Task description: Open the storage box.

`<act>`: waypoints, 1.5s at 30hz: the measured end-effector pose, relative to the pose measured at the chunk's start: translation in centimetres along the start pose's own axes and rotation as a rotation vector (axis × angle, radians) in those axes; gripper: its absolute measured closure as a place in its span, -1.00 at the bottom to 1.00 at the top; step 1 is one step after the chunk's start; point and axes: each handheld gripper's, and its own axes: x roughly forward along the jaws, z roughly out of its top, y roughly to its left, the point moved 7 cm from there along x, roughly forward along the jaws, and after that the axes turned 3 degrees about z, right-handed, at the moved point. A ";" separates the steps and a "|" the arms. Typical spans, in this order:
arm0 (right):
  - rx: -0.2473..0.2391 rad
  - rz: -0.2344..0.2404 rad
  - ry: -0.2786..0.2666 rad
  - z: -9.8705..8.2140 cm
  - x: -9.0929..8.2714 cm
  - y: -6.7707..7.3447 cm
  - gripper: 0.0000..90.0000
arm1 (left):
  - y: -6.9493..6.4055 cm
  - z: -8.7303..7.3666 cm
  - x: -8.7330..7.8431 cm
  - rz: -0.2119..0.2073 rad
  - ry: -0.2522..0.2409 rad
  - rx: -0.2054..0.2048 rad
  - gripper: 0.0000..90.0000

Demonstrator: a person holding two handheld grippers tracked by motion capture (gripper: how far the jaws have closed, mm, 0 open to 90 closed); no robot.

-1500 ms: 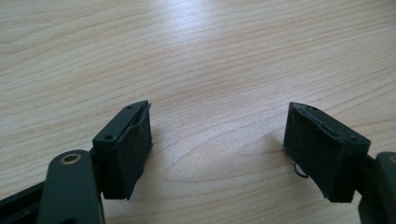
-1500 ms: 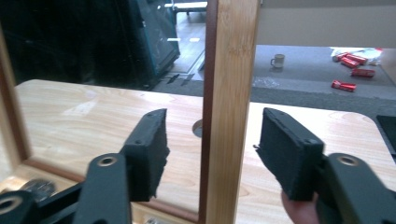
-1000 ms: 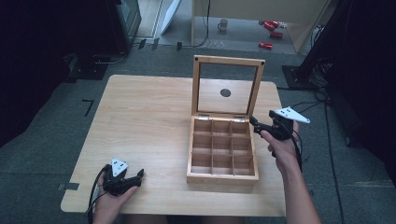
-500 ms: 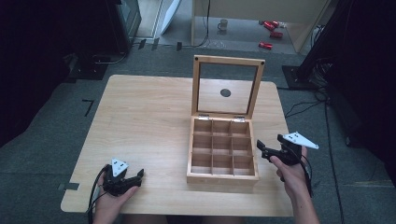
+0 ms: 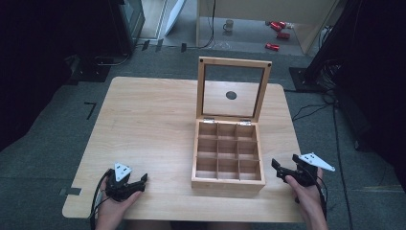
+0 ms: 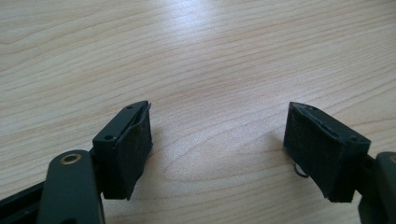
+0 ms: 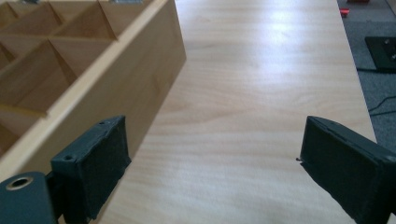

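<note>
A wooden box (image 5: pixel 228 181) with a grid of empty compartments stands right of the table's middle, its glass-paned lid (image 5: pixel 233 91) upright at the back. My right gripper (image 5: pixel 280 170) rests low at the table's near right, just right of the box, jaws open with nothing between them. In the right gripper view the gripper (image 7: pixel 224 172) looks along the box's side wall (image 7: pixel 116 88) on its left. My left gripper (image 5: pixel 139 181) lies at the near left corner of the table, open and empty; in the left gripper view it (image 6: pixel 217 149) spans bare wood.
The light wooden table (image 5: pixel 143 124) stands on a grey floor. A mug (image 5: pixel 230 25) and red objects (image 5: pixel 277 34) lie on the floor far behind. Cables (image 5: pixel 311 108) trail on the floor to the right. Dark equipment stands at both sides.
My right gripper has moved from beside the box's back right corner down toward the near edge, coming to rest at the table's front right. The left gripper has stayed put.
</note>
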 end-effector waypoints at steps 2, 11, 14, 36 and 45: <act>0.001 -0.005 0.008 -0.6 -0.2 -0.2 -0.82 | 0.0 0.0 0.0 0.000 -0.001 -0.001 -0.47; 0.012 -0.021 0.032 -2.9 -1.0 -0.9 -0.82 | 0.0 0.0 0.0 0.000 -0.001 -0.001 -0.47; 0.013 -0.026 0.043 -3.6 -1.1 -1.0 -0.82 | 0.0 0.0 0.0 0.000 -0.001 -0.001 -0.47; -0.064 -0.119 0.192 -6.6 -2.4 -0.8 -0.81 | -0.1 -0.1 -0.1 0.001 0.001 0.000 -0.47; -0.072 -0.122 0.195 -6.7 -2.4 -0.6 -0.81 | -0.2 -0.1 -0.1 0.003 0.001 0.000 -0.47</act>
